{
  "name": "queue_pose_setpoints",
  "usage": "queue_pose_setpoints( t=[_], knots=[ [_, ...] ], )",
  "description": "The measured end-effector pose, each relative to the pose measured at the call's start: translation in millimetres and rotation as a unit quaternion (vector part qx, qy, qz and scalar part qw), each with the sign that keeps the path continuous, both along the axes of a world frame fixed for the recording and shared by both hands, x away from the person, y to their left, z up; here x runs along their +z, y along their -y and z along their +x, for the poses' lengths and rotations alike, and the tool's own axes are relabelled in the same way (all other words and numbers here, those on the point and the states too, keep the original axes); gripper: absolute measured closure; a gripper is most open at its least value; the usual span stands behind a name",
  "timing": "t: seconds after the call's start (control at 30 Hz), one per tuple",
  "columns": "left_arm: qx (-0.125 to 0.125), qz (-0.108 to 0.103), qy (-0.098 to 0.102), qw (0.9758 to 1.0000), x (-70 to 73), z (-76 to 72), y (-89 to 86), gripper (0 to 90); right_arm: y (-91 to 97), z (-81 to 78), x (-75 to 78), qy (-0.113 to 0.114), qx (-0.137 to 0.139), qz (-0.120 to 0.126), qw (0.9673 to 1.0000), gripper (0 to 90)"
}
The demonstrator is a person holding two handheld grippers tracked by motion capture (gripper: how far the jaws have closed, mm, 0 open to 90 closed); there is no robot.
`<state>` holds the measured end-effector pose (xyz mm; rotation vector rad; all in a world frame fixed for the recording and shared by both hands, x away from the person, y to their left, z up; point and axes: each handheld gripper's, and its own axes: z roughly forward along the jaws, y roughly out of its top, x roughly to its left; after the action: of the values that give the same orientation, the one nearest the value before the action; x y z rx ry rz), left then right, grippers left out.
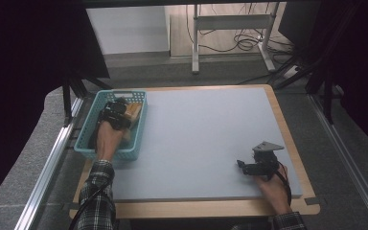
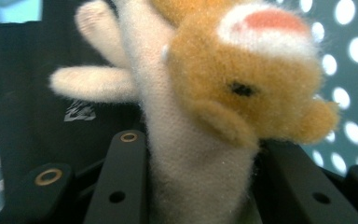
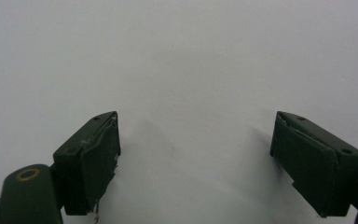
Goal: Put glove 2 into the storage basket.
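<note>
The plush toy (image 2: 205, 116) is a fuzzy animal figure with an orange-tan head, a small black eye, a white patch with a pink-red spot on the head, and a cream-white body with two short cream limbs sticking out to one side. Its cream body stands between the two black jaws, touching them on both sides. From above it shows as a tan and cream shape (image 1: 133, 111) inside the turquoise perforated basket (image 1: 129, 153) at the counter's left edge, towards the basket's far end.

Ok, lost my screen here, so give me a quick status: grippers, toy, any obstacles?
Left gripper inside the teal perforated plastic basket, jaws astride the tan-and-white plush animal toy. Right gripper open over bare grey mat. Nothing blocking.
</note>
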<state>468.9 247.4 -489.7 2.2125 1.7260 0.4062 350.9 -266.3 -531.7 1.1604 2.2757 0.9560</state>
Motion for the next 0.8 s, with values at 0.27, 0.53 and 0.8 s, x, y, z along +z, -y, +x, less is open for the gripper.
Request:
queue_pose_setpoints(
  t=[0.27,0.53,0.8],
  knots=[
    [-0.024,-0.021,-0.01,0.9995,-9.4,5.4,5.8,47.0,0.0,0.0,0.0,0.0,0.0,0.0,1.0,15.3],
    [-0.015,-0.039,-0.017,0.999,0.5,-1.1,-9.0,17.7,0.0,0.0,0.0,0.0,0.0,0.0,1.0,15.3],
    [-0.024,-0.071,0.042,0.9963,32.4,-15.0,-10.8,26.9,-0.1,-0.1,0.0,-0.001,0.0,0.0,1.0,15.3]
  ],
)
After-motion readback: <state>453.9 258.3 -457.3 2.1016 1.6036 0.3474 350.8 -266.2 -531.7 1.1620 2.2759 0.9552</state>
